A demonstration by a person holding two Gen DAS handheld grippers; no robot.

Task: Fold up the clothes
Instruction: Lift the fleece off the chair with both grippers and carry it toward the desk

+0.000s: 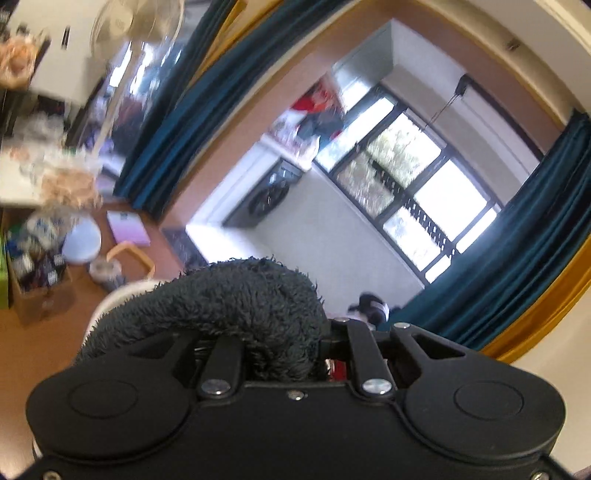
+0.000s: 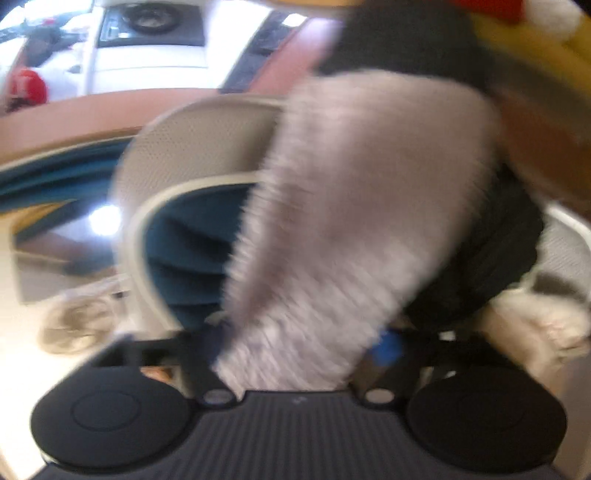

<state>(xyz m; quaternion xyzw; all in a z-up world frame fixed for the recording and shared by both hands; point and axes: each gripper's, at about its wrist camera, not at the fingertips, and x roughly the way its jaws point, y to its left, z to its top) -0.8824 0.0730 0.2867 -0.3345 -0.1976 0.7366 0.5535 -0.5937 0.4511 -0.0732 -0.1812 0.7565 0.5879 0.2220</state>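
Observation:
In the left wrist view, a dark charcoal fleecy cloth [image 1: 236, 295] is bunched over my left gripper [image 1: 273, 332]. The jaws are shut on it and the fingertips are hidden under the pile. The gripper is held up off any surface, facing the room. The right wrist view is blurred. There a pale grey fuzzy cloth [image 2: 351, 206] rises from between the jaws of my right gripper [image 2: 291, 358], which are shut on its lower end. A dark garment [image 2: 498, 251] hangs behind it to the right.
A white mesh chair back [image 2: 192, 147] stands just behind the pale cloth, with a cream fluffy item [image 2: 535, 325] at the lower right. The left wrist view shows teal curtains [image 1: 517, 236], a barred window [image 1: 413, 177], a washing machine [image 1: 262, 199], a fan [image 1: 136, 22] and a cluttered cardboard box [image 1: 33, 273].

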